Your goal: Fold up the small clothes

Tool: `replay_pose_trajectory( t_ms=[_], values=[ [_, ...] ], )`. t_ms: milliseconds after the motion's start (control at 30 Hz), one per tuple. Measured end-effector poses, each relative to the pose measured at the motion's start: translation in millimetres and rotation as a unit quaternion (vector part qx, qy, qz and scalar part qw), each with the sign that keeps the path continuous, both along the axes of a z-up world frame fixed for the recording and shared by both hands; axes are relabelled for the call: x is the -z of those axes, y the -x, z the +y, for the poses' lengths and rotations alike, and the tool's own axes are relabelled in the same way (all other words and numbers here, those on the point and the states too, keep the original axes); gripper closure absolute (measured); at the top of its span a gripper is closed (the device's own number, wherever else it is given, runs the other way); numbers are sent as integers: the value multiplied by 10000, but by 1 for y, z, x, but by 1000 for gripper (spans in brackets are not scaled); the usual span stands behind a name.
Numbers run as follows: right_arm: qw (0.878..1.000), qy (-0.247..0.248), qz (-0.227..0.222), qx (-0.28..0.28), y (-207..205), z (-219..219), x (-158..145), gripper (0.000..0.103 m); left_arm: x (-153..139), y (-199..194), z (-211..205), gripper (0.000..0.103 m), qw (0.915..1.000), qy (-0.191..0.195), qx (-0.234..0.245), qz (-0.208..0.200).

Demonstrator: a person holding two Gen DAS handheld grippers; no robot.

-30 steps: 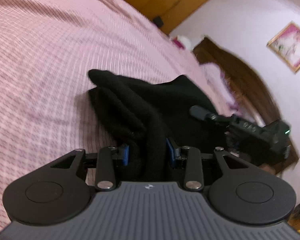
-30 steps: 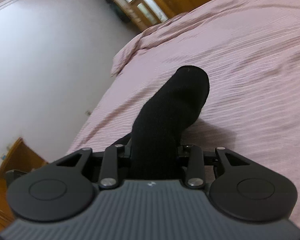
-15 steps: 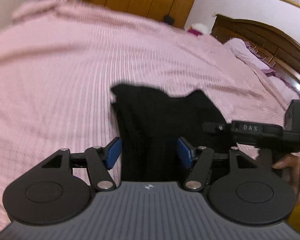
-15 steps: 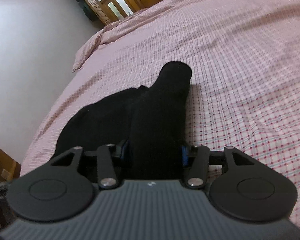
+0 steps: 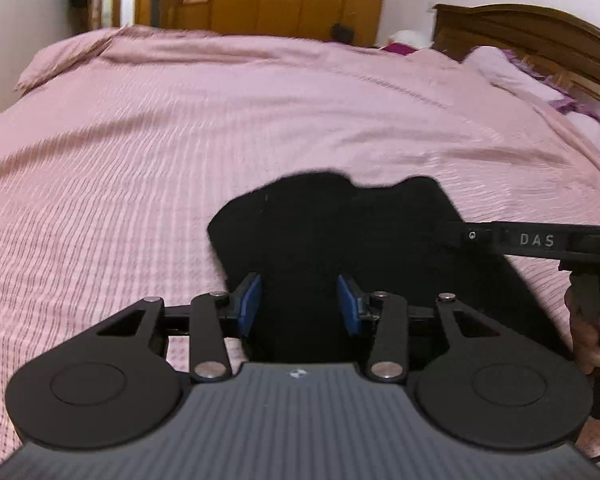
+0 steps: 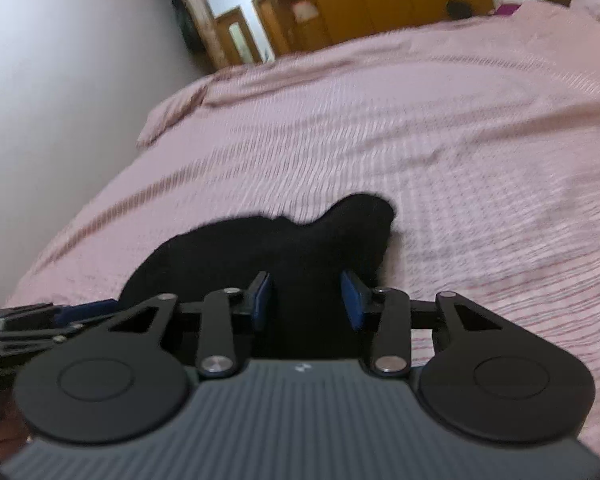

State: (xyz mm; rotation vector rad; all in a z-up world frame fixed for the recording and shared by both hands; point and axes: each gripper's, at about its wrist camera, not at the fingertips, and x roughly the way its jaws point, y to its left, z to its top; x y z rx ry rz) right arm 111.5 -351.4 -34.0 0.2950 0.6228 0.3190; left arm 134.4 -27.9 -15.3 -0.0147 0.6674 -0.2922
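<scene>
1. Left wrist: A black garment [image 5: 320, 232] is being laid flat on the pink bed [image 5: 180, 128]. The left gripper [image 5: 299, 306] is being held wide apart over the cloth's near edge, gripping nothing; the right gripper [image 5: 512, 240] is reaching in alongside.

2. Right wrist: The right gripper [image 6: 305, 305] is likewise being kept wide, astride the garment [image 6: 268, 248]. Layers are best pressed flat and edges aligned before the next fold is attempted.

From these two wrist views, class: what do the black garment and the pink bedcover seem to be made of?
Black garment: probably soft knit or fleece, matte, with a fuzzy outline and no sheen. Pink bedcover: looks like woven cotton with a fine check and ribbed lines; blur leaves this uncertain.
</scene>
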Motion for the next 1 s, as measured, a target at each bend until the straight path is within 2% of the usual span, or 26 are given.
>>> replay_pose_trajectory(
  t_ms=[100, 233, 333, 467, 567, 733, 833, 867, 1000],
  values=[
    [9999, 109, -10, -33, -7, 9, 7, 62, 5, -2, 11, 54, 9998, 150, -103, 90],
    [9998, 188, -14, 14, -3, 7, -5, 62, 1, 0, 11, 54, 9998, 181, -103, 81],
    [9995, 252, -175, 55, 18, 4, -20, 62, -10, 11, 10, 54, 9998, 165, -64, 52],
    [9994, 292, -149, -73, 53, 0, -36, 61, -23, 30, 9, 54, 9999, 98, -13, 105],
    [9996, 172, -207, -54, 85, -3, -42, 61, -25, 47, 12, 53, 9998, 44, -112, 161],
    [9997, 247, -79, -45, 115, 1, -29, 60, -8, 51, 18, 50, 9989, -48, -338, 320],
    [9994, 301, 174, -78, 110, 8, -6, 61, 6, 47, 22, 44, 9984, -6, -420, 376],
    [9994, 328, 136, -63, 109, 9, -2, 60, 8, 45, 23, 42, 9983, 21, -446, 369],
    [9996, 252, 98, 40, 110, 8, -8, 58, 3, 52, 27, 41, 9981, 99, -494, 341]
  ],
)
